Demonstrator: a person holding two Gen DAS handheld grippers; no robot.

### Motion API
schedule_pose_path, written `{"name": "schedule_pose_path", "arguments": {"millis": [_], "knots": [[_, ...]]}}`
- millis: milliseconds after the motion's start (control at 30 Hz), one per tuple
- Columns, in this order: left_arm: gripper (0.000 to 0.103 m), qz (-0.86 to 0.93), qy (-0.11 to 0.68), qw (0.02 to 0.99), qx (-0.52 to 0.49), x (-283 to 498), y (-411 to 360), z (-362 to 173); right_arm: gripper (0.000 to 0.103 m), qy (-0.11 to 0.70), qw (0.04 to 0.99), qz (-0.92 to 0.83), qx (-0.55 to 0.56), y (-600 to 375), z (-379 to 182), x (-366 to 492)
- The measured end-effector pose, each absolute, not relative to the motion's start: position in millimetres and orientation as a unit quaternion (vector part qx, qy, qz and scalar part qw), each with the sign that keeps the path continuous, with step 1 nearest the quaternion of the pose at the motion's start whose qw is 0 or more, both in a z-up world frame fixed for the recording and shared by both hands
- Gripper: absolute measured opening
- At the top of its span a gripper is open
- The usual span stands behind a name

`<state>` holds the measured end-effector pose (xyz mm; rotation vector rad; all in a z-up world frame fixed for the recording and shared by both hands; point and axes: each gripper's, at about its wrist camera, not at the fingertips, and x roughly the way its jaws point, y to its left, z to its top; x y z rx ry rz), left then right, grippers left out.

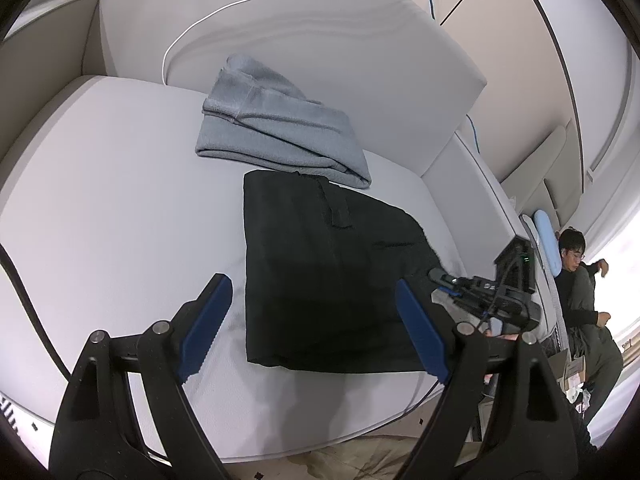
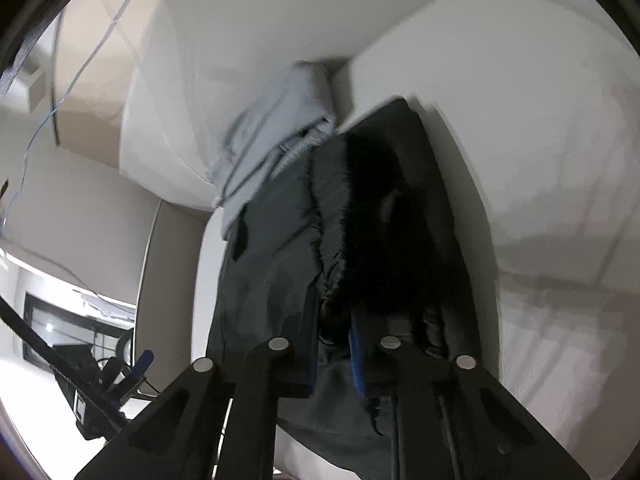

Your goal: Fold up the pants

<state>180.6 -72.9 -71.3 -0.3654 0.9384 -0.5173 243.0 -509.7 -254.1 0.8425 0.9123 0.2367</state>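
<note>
Pants [image 1: 332, 276] lie folded near the sofa's [image 1: 100, 184] front edge, just beside a grey garment [image 1: 280, 136]. My left gripper [image 1: 316, 328] hovers with jaws wide apart; my right gripper [image 2: 334, 356] pinches the pants' right edge. If I tug sideways, I judge the fold could slide open.

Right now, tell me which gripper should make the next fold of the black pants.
Right. The right gripper is shut on the black pants edge; the left gripper hovers open above them, holding nothing.
</note>
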Motion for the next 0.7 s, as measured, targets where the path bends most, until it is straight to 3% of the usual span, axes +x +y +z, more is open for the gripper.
{"name": "schedule_pose_path", "arguments": {"millis": [300,700], "knots": [[0.082,-0.243,0.450,0.843,-0.169,184,-75,-77,0.011,0.400,0.844,0.136,0.330,-490,-206,202],[0.082,-0.252,0.452,0.841,-0.154,186,-82,-82,0.011,0.491,0.823,0.089,0.269,-484,-269,188]]}}
